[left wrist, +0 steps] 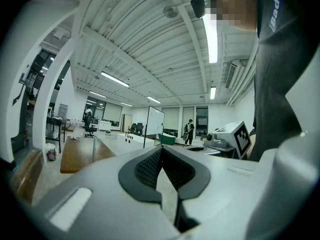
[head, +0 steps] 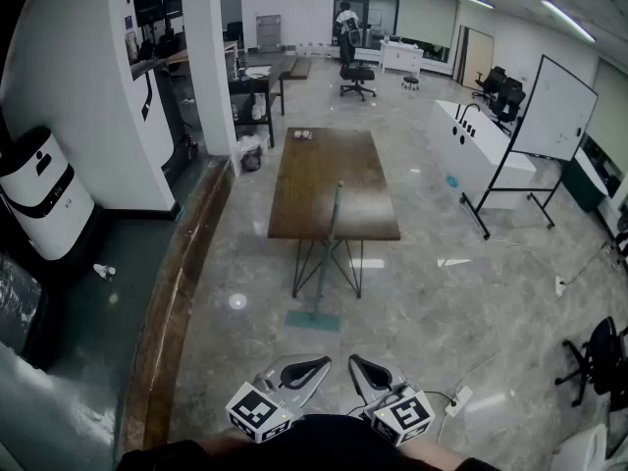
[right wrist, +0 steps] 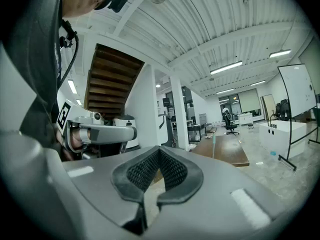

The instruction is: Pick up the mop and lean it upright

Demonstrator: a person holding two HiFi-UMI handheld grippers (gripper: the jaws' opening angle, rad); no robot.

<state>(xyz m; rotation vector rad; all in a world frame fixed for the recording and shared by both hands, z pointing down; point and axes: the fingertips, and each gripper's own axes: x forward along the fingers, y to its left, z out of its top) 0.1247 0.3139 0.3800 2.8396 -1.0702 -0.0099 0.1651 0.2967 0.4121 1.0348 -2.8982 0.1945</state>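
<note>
The mop stands tilted against the near end of the long wooden table [head: 329, 180]: its thin teal handle [head: 330, 243] rests on the table's edge and its flat head [head: 314, 320] lies on the floor. Both grippers are low in the head view, well short of the mop. My left gripper [head: 306, 369] and right gripper [head: 366, 369] are side by side, both shut and holding nothing. In the left gripper view the jaws [left wrist: 161, 150] meet at the tips, with the mop handle [left wrist: 94, 149] far off. In the right gripper view the gripper [right wrist: 159, 150] is shut too, and the handle [right wrist: 213, 145] shows beyond it.
A whiteboard on a stand [head: 552, 111] and a white counter [head: 478, 150] stand to the right. A white machine [head: 41, 196] and a raised wooden ledge [head: 172, 302] are on the left. A black chair [head: 599, 361] and a power strip [head: 458, 398] are near right. A person [head: 346, 20] stands far back.
</note>
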